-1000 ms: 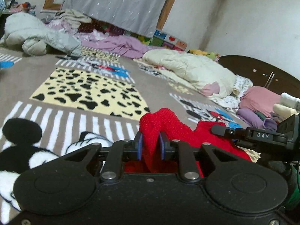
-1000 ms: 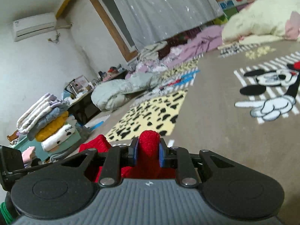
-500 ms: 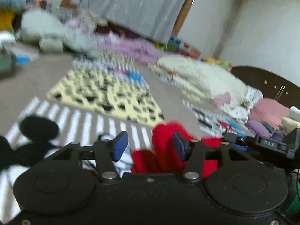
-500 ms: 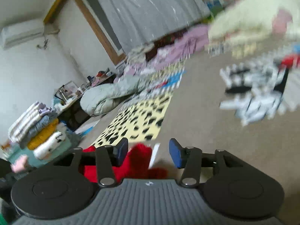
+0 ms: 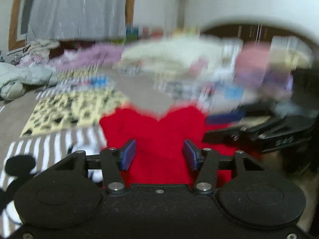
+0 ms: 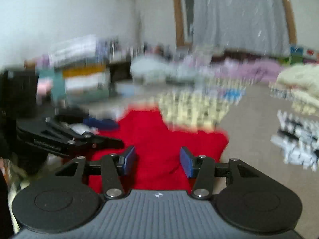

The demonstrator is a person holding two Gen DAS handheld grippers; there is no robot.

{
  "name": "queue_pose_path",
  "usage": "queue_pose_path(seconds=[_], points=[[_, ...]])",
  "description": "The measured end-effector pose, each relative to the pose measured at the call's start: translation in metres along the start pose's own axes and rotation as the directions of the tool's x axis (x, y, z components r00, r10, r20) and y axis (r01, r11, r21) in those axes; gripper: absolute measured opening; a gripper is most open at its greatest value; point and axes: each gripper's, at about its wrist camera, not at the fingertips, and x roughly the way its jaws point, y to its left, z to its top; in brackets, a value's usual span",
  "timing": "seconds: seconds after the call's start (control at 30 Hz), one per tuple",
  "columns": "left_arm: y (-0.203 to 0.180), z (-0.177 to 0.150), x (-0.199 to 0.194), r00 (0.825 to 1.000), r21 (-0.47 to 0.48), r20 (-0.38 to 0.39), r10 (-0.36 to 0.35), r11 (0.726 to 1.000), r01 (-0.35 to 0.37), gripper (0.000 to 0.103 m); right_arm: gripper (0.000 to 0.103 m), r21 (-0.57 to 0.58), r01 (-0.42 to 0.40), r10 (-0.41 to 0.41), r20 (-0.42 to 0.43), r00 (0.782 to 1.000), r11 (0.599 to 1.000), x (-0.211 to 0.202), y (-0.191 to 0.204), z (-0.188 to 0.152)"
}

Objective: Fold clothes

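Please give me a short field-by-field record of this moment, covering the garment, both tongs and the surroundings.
garment: red knit garment lying on the patterned carpet
left tongs: open, blue pads apart above the red fabric, gripping nothing
right tongs: open, also over the garment, gripping nothing
tongs relative to each other: side by side, each visible at the edge of the other's view
background: grey curtain, stack of folded clothes, cream bedding
image quality: heavy motion blur in both views

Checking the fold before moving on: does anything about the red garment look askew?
The red garment lies flat on the rug between both open grippers; blur hides finer detail, but nothing obvious stands out.
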Motion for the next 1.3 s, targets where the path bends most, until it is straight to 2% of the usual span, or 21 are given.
queue_pose_path(seconds=[0.03, 0.17, 0.4, 0.47, 0.57, 0.73, 0.87, 1.0, 1.13, 1.3], points=[[-0.002, -0.006, 0.003, 1.0, 0.026, 0.009, 0.009, 1.0, -0.009, 0.053, 0.051, 0.024, -0.008, 0.008, 0.021, 1.0, 1.0, 0.002, -0.004, -0.004], [0.004, -0.01, 0.009, 1.0, 0.005, 0.001, -0.004, 1.0, 0.004, 0.053, 0.052, 0.062, -0.029, 0.027, 0.022, 0.999, 0.998, 0.006, -0.012, -0.005], [0.002, -0.007, 0.01, 1.0, 0.0, -0.007, -0.011, 1.0, 0.011, 0.055, 0.052, 0.055, -0.009, 0.008, 0.02, 1.0, 0.998, 0.004, -0.007, -0.003], [0.001, -0.002, 0.005, 1.0, 0.004, -0.001, -0.017, 1.0, 0.017, 0.055, 0.052, 0.053, -0.02, 0.017, 0.045, 0.999, 0.998, -0.004, -0.005, -0.005], [0.009, 0.008, -0.006, 0.999, -0.019, 0.031, -0.026, 0.999, 0.027, 0.056, 0.052, 0.036, -0.001, -0.003, 0.106, 0.994, 0.999, -0.015, -0.005, 0.003], [0.017, 0.026, -0.009, 0.992, -0.083, 0.129, 0.017, 0.997, -0.006, 0.056, 0.054, 0.04, 0.034, -0.039, 0.128, 0.991, 0.999, -0.007, -0.019, 0.017], [0.024, 0.035, 0.002, 0.988, -0.125, 0.153, 0.011, 0.992, 0.009, 0.056, 0.062, 0.083, 0.035, -0.048, 0.167, 0.985, 0.996, -0.002, -0.034, 0.024], [0.025, 0.031, 0.013, 0.993, -0.126, 0.115, 0.006, 0.992, 0.009, 0.056, 0.064, 0.128, 0.027, -0.046, 0.149, 0.988, 0.991, 0.012, -0.046, 0.02], [0.027, 0.026, 0.024, 0.998, -0.125, 0.066, 0.001, 0.992, 0.008, 0.058, 0.072, 0.142, 0.012, -0.021, 0.064, 0.998, 0.99, 0.031, -0.05, 0.008], [0.029, 0.019, 0.037, 1.0, -0.124, 0.003, -0.006, 0.992, 0.006, 0.06, 0.073, 0.173, -0.019, 0.014, 0.03, 0.999, 0.985, 0.038, -0.055, 0.001]])
